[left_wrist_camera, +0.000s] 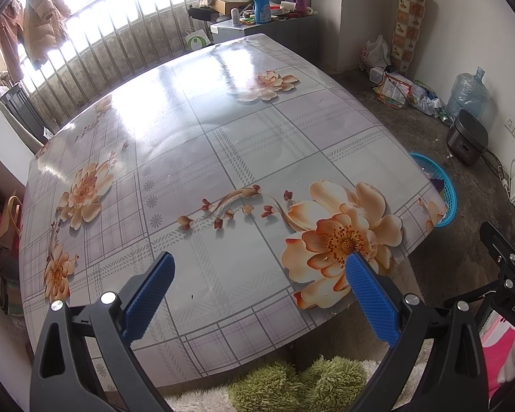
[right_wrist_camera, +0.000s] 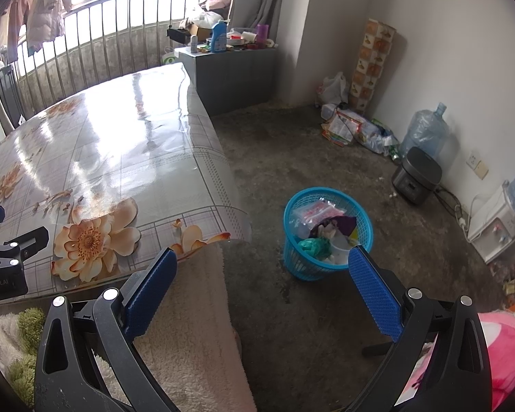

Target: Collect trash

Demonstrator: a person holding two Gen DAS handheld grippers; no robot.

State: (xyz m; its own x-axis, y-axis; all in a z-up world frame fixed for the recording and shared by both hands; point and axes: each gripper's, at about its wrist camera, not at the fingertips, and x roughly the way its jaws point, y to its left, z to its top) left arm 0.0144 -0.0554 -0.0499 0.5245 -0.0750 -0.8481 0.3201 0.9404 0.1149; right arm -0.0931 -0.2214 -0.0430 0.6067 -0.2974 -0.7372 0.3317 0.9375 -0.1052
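Left gripper (left_wrist_camera: 261,264) hangs over the near edge of the table (left_wrist_camera: 223,130), jaws spread wide, nothing between them. Right gripper (right_wrist_camera: 262,261) likewise spread wide and empty, held over the floor (right_wrist_camera: 309,158) just off the table's near right corner. Cream rug (right_wrist_camera: 189,326) lies below it, green fluffy slippers (left_wrist_camera: 292,381) under the table edge. Blue bin (right_wrist_camera: 326,237) stands on the floor right of the table, trash (right_wrist_camera: 322,226) piled inside (wrappers, a plastic bag, a cup). Tabletop shows only its floral cloth. Farther back: rice cooker (right_wrist_camera: 417,175), water jug (right_wrist_camera: 425,130) by the wall, cluttered cabinet (right_wrist_camera: 230,68) under the window.
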